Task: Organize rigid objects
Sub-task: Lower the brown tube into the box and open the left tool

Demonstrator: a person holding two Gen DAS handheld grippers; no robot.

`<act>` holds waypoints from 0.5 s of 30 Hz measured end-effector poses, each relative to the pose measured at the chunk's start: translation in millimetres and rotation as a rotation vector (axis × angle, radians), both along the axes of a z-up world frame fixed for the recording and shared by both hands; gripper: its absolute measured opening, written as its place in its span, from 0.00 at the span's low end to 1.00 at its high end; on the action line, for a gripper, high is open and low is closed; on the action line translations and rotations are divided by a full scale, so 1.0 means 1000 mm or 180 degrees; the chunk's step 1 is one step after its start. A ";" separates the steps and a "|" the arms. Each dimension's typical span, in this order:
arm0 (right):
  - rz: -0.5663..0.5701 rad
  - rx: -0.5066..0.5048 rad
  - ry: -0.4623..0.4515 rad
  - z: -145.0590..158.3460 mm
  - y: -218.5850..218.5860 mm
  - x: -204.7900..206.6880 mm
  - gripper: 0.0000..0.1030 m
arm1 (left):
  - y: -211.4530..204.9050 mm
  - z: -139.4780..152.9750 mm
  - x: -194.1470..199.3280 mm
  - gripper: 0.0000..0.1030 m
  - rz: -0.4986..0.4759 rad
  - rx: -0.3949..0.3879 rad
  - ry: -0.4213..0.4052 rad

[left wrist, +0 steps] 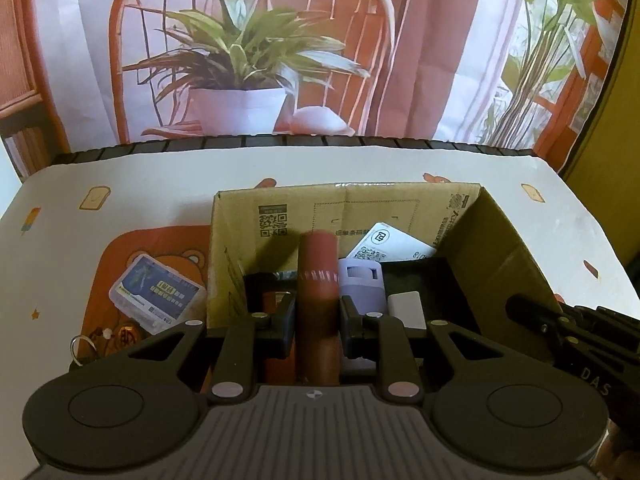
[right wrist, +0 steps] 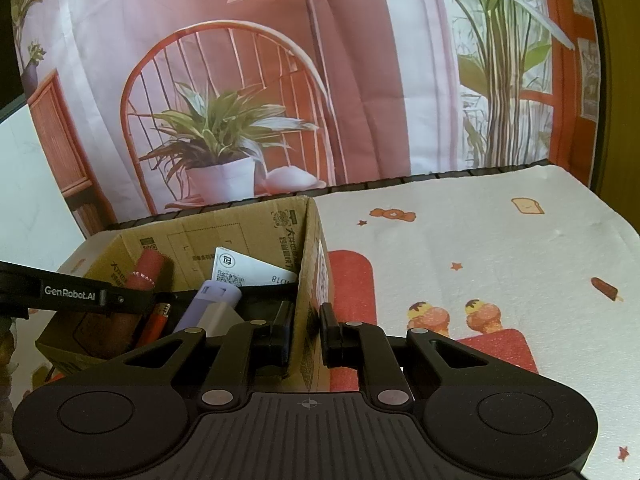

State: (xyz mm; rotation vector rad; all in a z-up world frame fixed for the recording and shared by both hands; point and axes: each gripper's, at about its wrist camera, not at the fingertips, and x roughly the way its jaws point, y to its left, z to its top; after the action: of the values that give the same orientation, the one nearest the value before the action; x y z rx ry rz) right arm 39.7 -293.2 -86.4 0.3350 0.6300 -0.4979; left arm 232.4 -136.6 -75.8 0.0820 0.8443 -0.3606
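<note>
My left gripper (left wrist: 318,312) is shut on a red-brown cylinder (left wrist: 318,280) and holds it upright over the open cardboard box (left wrist: 504,248). The cylinder also shows in the right wrist view (right wrist: 146,270). Inside the box lie a lilac container (left wrist: 362,284), a white block (left wrist: 406,308) and a white QR-coded card (left wrist: 390,246). My right gripper (right wrist: 306,332) is shut on the box's right wall (right wrist: 314,280), one finger inside and one outside. A clear plastic case (left wrist: 158,292) with a blue label lies on the table left of the box.
A key ring with small charms (left wrist: 104,340) lies near the front left. The table wears a white cartoon-print cloth (right wrist: 480,240). A printed backdrop (left wrist: 320,40) hangs behind the far edge. An orange lighter (right wrist: 158,318) lies in the box.
</note>
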 end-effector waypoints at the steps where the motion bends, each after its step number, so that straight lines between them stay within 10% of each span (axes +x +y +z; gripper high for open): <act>1: 0.0001 0.0002 0.0000 0.000 0.000 0.000 0.12 | 0.000 0.000 0.000 0.23 0.0007 -0.0004 0.0002; 8: 0.0001 0.0004 0.0001 0.000 0.000 0.000 0.12 | 0.002 0.001 -0.001 0.27 0.0060 -0.0017 -0.0016; 15: -0.0005 0.0008 0.0004 -0.001 0.000 0.001 0.13 | 0.000 0.008 -0.010 0.71 -0.0071 -0.0061 -0.0109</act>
State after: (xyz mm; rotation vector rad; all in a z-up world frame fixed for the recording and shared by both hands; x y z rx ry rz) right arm 40.4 -292.8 -87.0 0.3376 0.6316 -0.4989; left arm 222.4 -136.8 -67.4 0.0796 0.8064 -0.3870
